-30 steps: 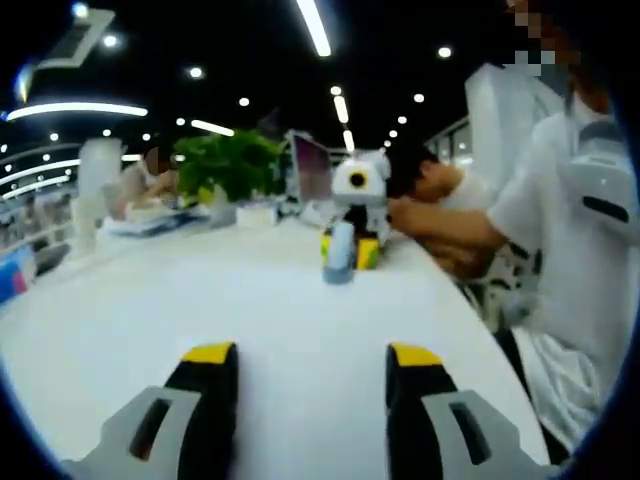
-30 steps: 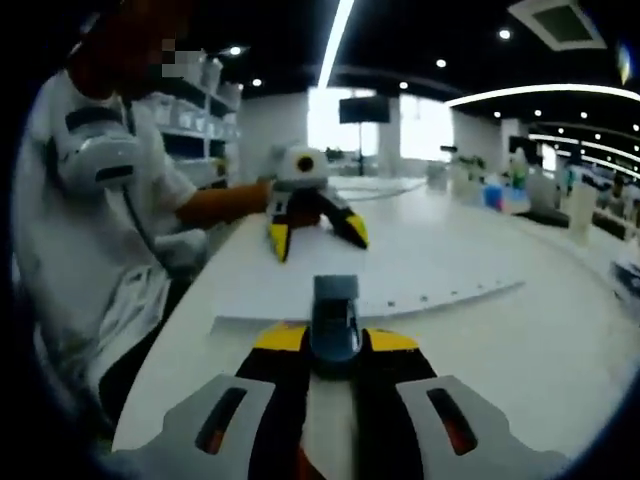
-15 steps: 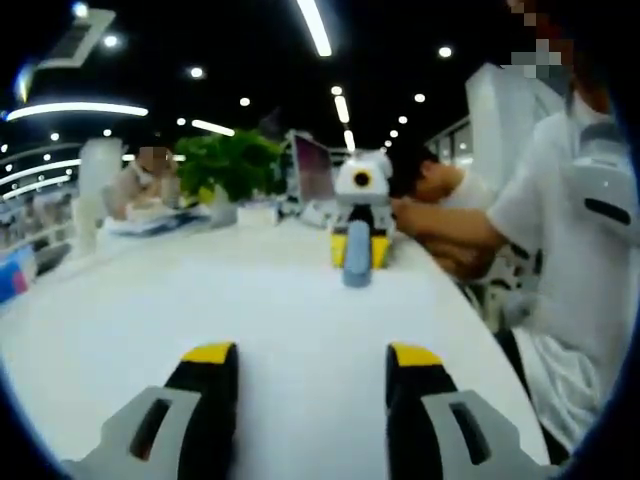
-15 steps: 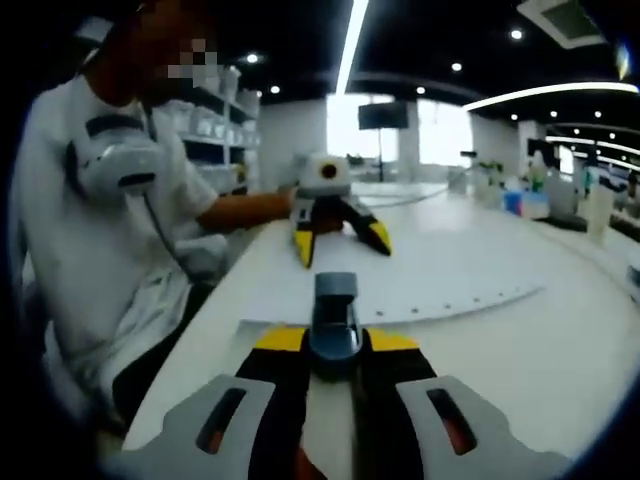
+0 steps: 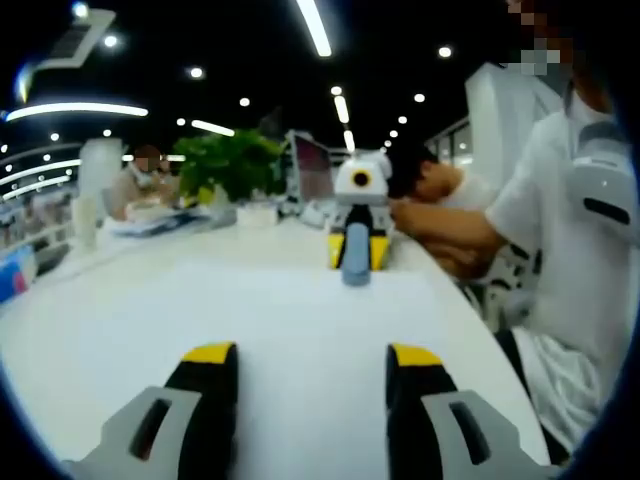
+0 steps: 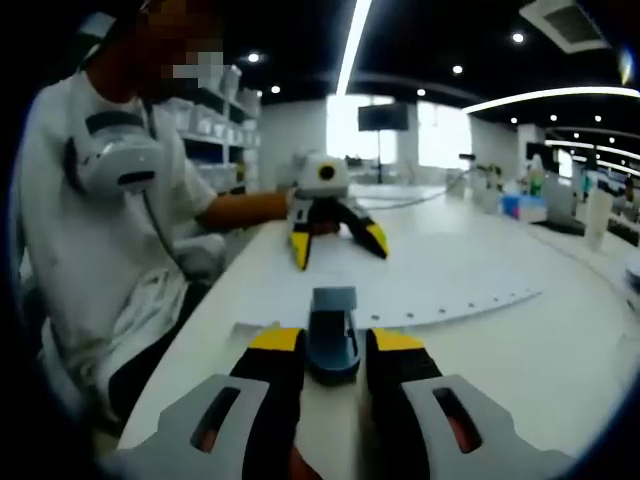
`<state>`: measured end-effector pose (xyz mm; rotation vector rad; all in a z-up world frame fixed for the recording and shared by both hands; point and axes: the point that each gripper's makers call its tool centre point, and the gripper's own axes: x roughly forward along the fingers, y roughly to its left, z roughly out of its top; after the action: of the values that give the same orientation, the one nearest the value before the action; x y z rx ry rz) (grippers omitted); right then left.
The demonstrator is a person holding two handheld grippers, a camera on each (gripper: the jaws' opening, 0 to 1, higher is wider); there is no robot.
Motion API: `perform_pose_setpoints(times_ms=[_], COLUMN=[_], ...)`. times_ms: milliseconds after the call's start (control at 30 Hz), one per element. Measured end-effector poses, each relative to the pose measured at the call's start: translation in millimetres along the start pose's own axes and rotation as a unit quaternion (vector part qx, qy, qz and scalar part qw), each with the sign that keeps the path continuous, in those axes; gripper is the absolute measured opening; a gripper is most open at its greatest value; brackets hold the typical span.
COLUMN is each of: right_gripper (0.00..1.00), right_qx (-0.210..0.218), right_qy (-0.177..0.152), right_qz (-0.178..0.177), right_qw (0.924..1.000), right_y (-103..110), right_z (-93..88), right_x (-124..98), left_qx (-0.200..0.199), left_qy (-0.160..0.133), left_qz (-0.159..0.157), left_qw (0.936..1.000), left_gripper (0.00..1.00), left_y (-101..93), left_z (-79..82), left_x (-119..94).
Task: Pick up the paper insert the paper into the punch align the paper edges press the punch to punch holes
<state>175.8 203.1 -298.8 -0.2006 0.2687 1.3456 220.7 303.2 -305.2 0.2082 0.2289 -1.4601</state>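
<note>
In the right gripper view, the right gripper (image 6: 335, 345) has its yellow-tipped jaws closed against the sides of the blue-grey punch (image 6: 333, 325), which stands on the white table (image 6: 540, 350) just at the near edge of the paper (image 6: 420, 280). The sheet lies flat on the table, with a row of small holes along its near edge running off to the right. At its far side the left gripper (image 6: 335, 240) rests over the sheet with jaws spread wide and nothing between them, held by the person (image 6: 110, 220) in a white shirt at the left. In the left gripper view, the left gripper (image 5: 312, 360) shows the same wide gap above bare paper (image 5: 300, 310), and the right gripper (image 5: 357, 235) stands at the far edge with the punch (image 5: 355, 255) between its jaws. Further back a green plant (image 5: 230, 165) sits in a pot whose details are too blurred to tell, with another person (image 5: 430, 180) leaning on the table to the right.
</note>
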Motion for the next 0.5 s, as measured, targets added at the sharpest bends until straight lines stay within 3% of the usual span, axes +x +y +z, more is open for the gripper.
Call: perform_pose_setpoints(times_ms=[133,267,400,500], right_gripper=[0.37,0.40,0.41,0.40], right_qx=[0.004,0.012,0.029,0.045], right_qy=[-0.008,-0.038,-0.097,-0.154], right_qz=[-0.021,-0.053,-0.106,-0.166], right_qw=[0.9997,0.9978,0.9892,0.9731], right_y=[-4.5,-3.2,-6.1,-9.1], right_z=[5.6,18.1,39.3,55.5], right_x=[-9.3,-15.5,-27.6,-42.6], left_qx=[0.001,0.005,0.007,0.003], left_qy=[0.000,0.001,-0.005,-0.008], left_qz=[-0.001,0.003,0.004,0.003], left_qw=[1.0000,1.0000,1.0000,1.0000], left_gripper=[0.60,0.62,0.62,0.62], left_y=[-0.2,1.4,2.2,2.6], left_z=[-0.3,-0.3,2.2,3.3], left_x=[0.2,-0.3,-1.7,-2.2])
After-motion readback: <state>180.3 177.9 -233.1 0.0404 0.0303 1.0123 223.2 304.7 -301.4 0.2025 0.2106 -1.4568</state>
